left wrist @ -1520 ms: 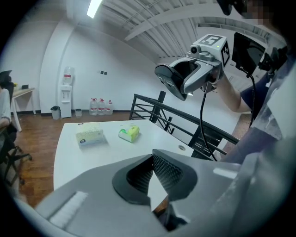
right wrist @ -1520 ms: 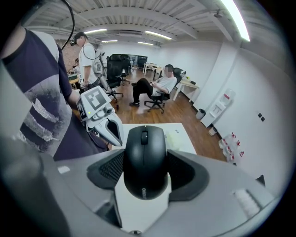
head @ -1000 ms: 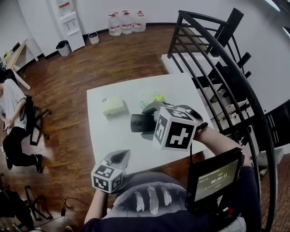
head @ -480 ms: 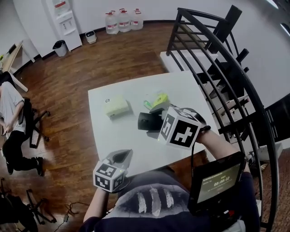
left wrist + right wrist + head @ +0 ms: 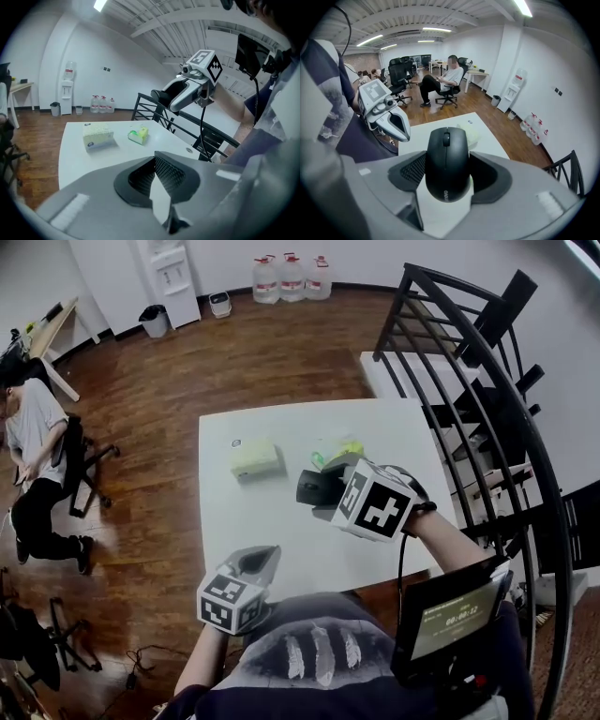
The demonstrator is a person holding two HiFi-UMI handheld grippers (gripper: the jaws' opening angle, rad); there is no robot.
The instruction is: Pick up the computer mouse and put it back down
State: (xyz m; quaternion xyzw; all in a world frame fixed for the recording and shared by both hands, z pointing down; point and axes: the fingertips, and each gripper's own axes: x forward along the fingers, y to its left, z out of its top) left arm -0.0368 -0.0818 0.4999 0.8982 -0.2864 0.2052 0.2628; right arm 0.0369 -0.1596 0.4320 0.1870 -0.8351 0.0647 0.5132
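Note:
My right gripper (image 5: 323,491) is shut on the black computer mouse (image 5: 314,487) and holds it in the air above the middle of the white table (image 5: 248,526). In the right gripper view the mouse (image 5: 446,159) sits lengthwise between the two dark pads (image 5: 411,171), its wheel pointing away from me, with the table top below it. My left gripper (image 5: 255,565) hovers at the table's near edge, its jaws closed with nothing in them. From the left gripper view, the right gripper (image 5: 174,96) and the mouse (image 5: 161,96) hang high over the table.
A pale yellow box (image 5: 255,459) and a small green-and-yellow item (image 5: 339,448) lie on the far half of the table. A black stair railing (image 5: 487,399) runs close along the right side. A person sits on an office chair (image 5: 42,460) at the left. Water bottles (image 5: 291,277) stand by the far wall.
My right gripper has sunk a little toward the table with the mouse still in it. The left gripper has stayed at the near edge.

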